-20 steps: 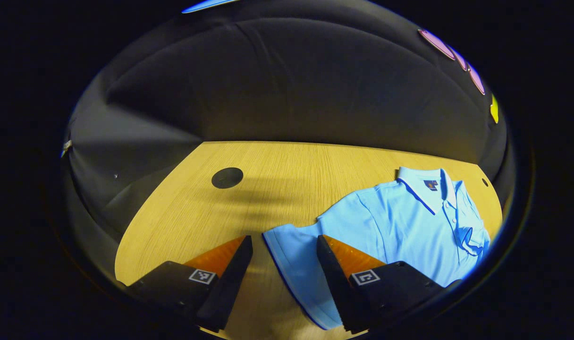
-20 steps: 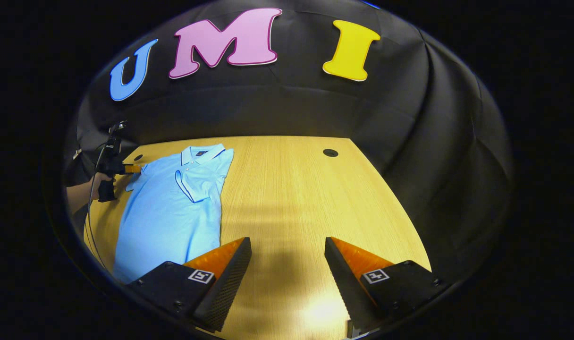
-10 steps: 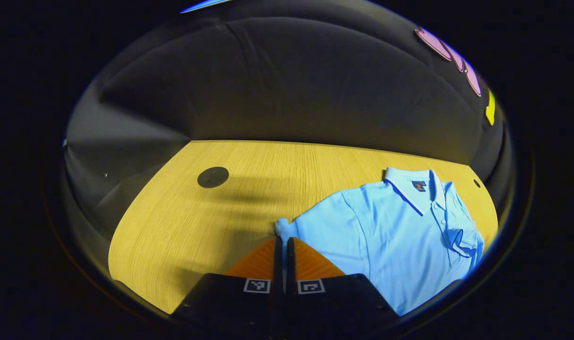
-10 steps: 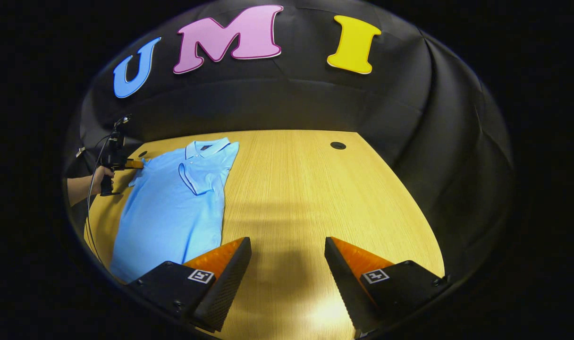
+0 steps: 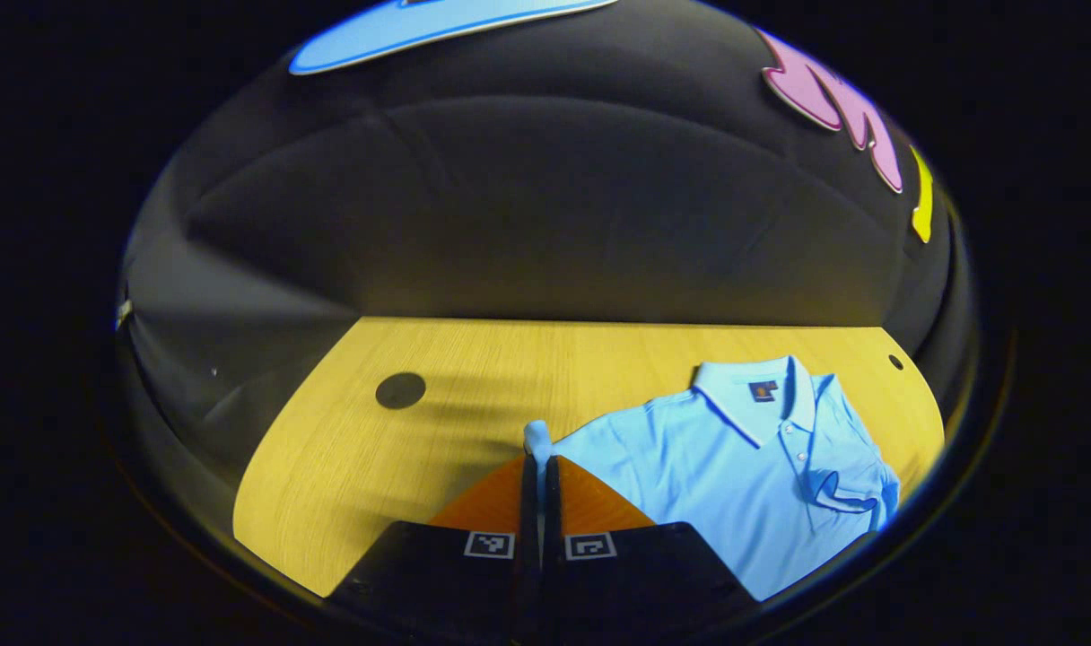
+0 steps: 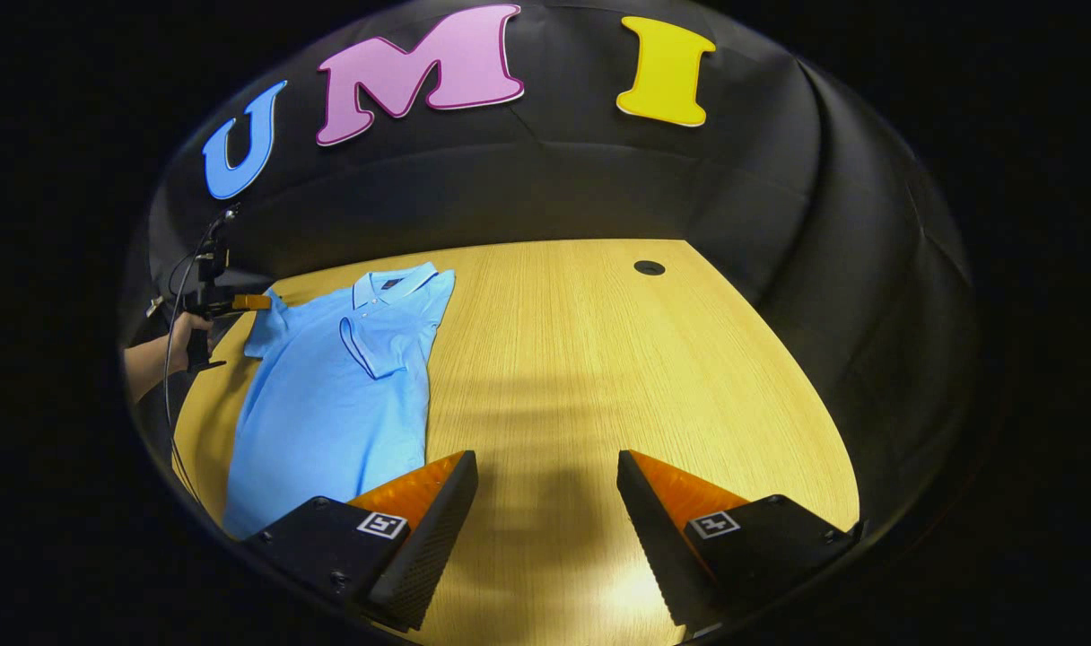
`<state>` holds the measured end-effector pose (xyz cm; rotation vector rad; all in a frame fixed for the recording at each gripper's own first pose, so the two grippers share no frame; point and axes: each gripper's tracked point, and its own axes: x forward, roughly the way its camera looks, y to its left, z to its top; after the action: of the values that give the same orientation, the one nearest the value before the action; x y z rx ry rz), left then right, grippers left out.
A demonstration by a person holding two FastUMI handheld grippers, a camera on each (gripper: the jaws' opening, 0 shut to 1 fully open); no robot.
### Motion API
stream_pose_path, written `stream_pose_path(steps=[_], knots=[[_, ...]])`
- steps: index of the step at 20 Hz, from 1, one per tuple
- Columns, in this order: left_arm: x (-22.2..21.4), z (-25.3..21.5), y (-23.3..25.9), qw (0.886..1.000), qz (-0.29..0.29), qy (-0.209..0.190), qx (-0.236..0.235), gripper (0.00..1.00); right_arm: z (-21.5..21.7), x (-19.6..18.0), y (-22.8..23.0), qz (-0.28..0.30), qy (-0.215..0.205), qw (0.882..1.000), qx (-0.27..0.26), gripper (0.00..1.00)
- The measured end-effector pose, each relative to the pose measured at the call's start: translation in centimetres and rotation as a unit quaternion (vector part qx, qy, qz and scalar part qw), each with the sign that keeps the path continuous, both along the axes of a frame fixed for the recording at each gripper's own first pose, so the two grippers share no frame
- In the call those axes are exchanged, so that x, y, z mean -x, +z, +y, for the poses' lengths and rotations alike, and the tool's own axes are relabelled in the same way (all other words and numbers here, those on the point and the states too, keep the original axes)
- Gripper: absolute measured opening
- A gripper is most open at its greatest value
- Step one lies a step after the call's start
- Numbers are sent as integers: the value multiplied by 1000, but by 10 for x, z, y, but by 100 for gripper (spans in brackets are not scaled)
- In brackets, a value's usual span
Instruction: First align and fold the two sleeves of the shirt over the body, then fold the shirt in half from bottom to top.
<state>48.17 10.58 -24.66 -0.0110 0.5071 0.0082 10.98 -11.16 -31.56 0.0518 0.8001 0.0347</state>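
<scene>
A light blue polo shirt (image 5: 734, 475) lies face up on the wooden table (image 5: 402, 467), collar toward the back wall. My left gripper (image 5: 538, 467) is shut on the shirt's left sleeve (image 5: 536, 438), whose cuff bunches up between the fingertips and is lifted off the table. The other sleeve (image 5: 846, 493) lies folded over the chest. In the right gripper view the shirt (image 6: 330, 404) lies at the left with its sleeve (image 6: 379, 345) folded across the body, and the left gripper (image 6: 257, 302), held by a hand (image 6: 182, 336), pinches the far sleeve. My right gripper (image 6: 545, 475) hangs open over bare table.
Round cable holes (image 5: 399, 390) (image 6: 649, 267) sit in the tabletop near the back corners. A cable (image 6: 173, 395) hangs from the left gripper by the table's left edge. The black cloth wall closes the back and sides. Bare wood (image 6: 599, 359) stretches right of the shirt.
The left gripper closed on the sleeve cuff and has since lifted it a little. The right gripper has stayed open over the table, drifting only slightly.
</scene>
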Motion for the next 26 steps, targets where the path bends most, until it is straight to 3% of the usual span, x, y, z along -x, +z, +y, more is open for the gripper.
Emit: stream_pose_path(steps=[3,7,12,16,17,18,19,20,22,23,24,25,26], knots=[[3,-35,21,1000,-7,-29,-5,6,2,-3,4,2,-2,1000,-8,98],[13,-91,39,998,-14,-51,23,6,7,-3,5,18,9,1000,4,98],[25,-160,44,995,-12,-68,71,6,26,-12,19,14,21,999,-27,99],[44,-217,32,986,20,-83,144,11,24,-9,25,18,30,999,-26,99],[52,-230,28,981,33,-86,169,17,23,-7,27,19,34,999,-21,99],[62,-242,25,977,44,-92,187,14,23,-3,28,22,37,999,-19,99],[70,-248,21,975,52,-96,195,31,23,0,29,23,36,999,-19,99],[79,-251,20,975,55,-102,192,41,24,3,32,23,32,999,-22,99],[96,-246,25,979,44,-112,166,72,32,10,37,20,28,999,-28,99],[106,-239,29,982,37,-113,150,94,35,13,38,19,30,999,-27,100],[119,-231,35,984,27,-113,133,96,40,19,40,18,32,999,-25,100],[130,-224,41,986,17,-113,122,92,45,24,42,17,33,999,-25,100],[144,-216,49,987,7,-116,110,97,51,30,43,17,35,999,-27,100]])
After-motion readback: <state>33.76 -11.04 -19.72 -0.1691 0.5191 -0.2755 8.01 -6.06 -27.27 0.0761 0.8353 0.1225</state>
